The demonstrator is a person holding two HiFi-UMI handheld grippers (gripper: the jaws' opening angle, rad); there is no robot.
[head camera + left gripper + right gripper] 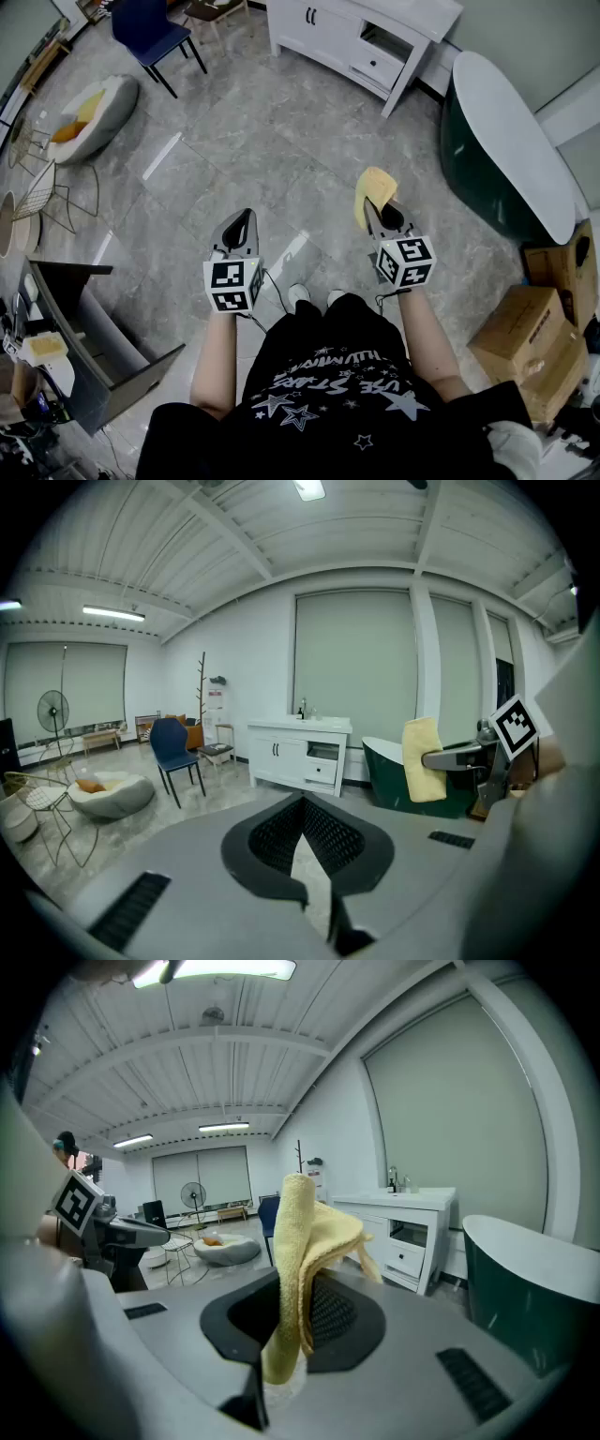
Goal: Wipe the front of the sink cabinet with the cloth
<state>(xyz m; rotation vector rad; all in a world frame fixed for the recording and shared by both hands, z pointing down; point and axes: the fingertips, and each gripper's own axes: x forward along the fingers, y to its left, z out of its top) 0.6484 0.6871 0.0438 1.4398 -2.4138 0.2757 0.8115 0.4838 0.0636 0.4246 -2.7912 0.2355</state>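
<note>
While the person stands on the grey stone-patterned floor (234,141), the folded yellow microfibre cloth (300,1232) is pinched in the right gripper (370,208), whose jaws are closed on its lower part. The cloth's free end stands up past the jaw tips, and one fold flops over to the side. In the head view the cloth sits at the front end of that gripper, held in the air above the floor and touching nothing else.

The left gripper (302,803) is level with the right one and well apart from it. Its jaws are drawn together at the tips with nothing between them, and only floor shows through the hollow behind the tips.

The white sink cabinet with two doors and a drawer (347,42) stands against the far wall, well apart from the cloth and from both grippers, with open floor between. Just beside the cabinet on the right is a dark green bathtub with a white rim (506,131). A blue chair (148,33) stands left of the cabinet.
</note>
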